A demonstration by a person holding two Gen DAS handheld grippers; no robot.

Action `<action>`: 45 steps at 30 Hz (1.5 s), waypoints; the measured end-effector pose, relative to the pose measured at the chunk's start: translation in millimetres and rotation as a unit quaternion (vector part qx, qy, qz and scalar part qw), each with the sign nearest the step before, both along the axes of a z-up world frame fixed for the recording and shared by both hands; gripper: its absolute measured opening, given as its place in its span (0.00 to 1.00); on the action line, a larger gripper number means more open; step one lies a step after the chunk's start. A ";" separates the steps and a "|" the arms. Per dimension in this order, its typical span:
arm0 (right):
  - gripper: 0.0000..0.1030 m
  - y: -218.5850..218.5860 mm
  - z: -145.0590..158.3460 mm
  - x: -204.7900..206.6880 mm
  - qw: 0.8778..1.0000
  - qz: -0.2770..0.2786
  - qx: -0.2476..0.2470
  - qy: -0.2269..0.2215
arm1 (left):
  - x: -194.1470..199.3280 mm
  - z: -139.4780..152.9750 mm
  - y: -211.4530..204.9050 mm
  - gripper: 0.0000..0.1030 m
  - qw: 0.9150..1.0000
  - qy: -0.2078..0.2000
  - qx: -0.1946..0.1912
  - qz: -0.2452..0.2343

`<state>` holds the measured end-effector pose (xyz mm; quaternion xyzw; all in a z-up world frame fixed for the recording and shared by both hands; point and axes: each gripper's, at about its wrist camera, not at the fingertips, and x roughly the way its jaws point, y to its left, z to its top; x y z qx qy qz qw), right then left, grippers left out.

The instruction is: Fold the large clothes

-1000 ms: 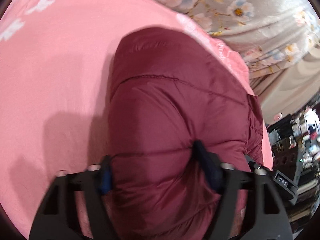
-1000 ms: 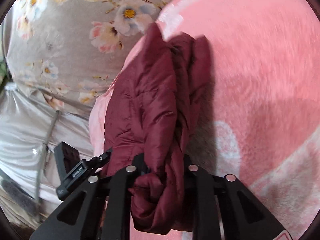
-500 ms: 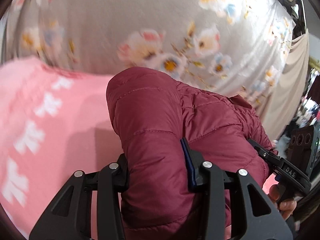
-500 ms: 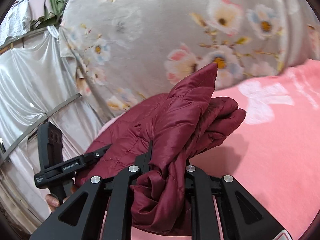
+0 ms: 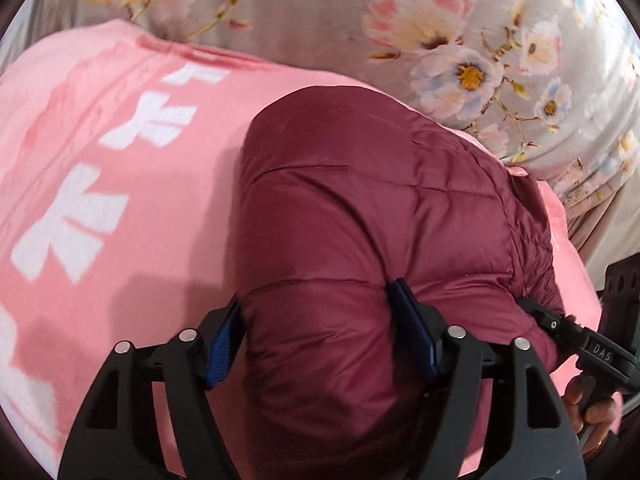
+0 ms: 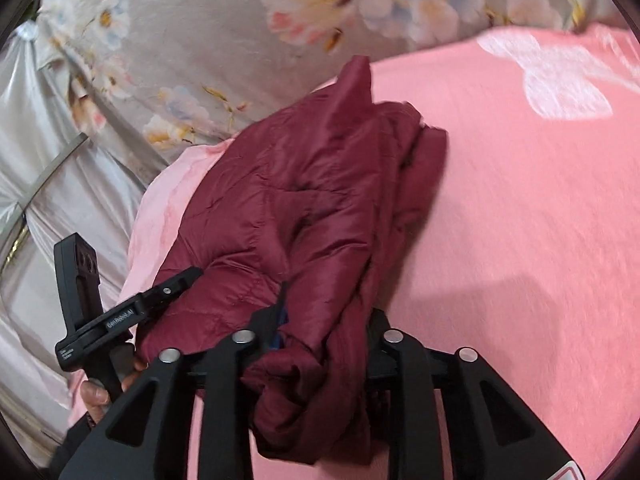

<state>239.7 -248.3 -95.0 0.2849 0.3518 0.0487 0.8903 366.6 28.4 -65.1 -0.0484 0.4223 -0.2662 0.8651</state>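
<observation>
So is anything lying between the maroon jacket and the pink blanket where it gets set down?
Nothing visible. The maroon puffer jacket sits between both sets of opening jaws, and the pink blanket beside and ahead of it shows bare. The patch directly under the jacket is hidden.

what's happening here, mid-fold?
A person is handling a dark red puffer jacket with handheld tongs in each hand. The jacket is bunched into a folded bundle on a pink blanket, with a flowered sheet behind it. The left tongs straddle one end of the bundle and the right tongs have the other end between them. Both are opening with the fabric between their fingers, so it looks like the bundle is being let go.
</observation>
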 end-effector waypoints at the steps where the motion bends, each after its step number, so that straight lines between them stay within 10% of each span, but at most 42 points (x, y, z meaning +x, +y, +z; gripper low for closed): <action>1: 0.32 -2.2 4.9 -9.0 1.000 -0.006 -0.005 0.003 | -4.0 5.1 4.2 0.67 1.000 0.004 0.006 0.002; 5: 0.36 -6.1 28.2 -49.8 0.998 -0.045 -0.036 0.015 | -29.7 29.5 16.5 0.65 0.997 -0.001 0.067 0.024; 9: 0.04 28.5 58.9 -62.6 0.991 -0.040 -0.125 0.013 | -64.3 52.2 12.2 0.65 0.988 -0.029 0.136 0.066; 13: 0.04 61.6 65.5 -43.3 0.978 -0.024 -0.209 0.016 | -73.3 53.2 -13.2 0.65 0.979 -0.035 0.176 0.095; 24: 0.01 35.8 -3.5 -42.7 0.969 -0.070 -0.201 0.125 | -81.4 12.4 -28.3 0.74 0.964 -0.028 0.234 0.125; 29: 0.01 55.4 3.7 -82.8 0.971 -0.078 -0.208 0.090 | -110.1 8.4 -19.2 0.74 0.966 -0.028 0.220 0.128; 38: 0.12 96.9 -0.2 -126.3 0.969 -0.060 -0.229 0.078 | -162.2 -23.4 -13.6 0.75 0.975 -0.006 0.185 0.120; 45: 0.67 103.7 14.8 -148.4 0.963 -0.097 -0.251 0.030 | -192.2 -15.2 -12.7 0.92 0.970 -0.068 0.184 0.142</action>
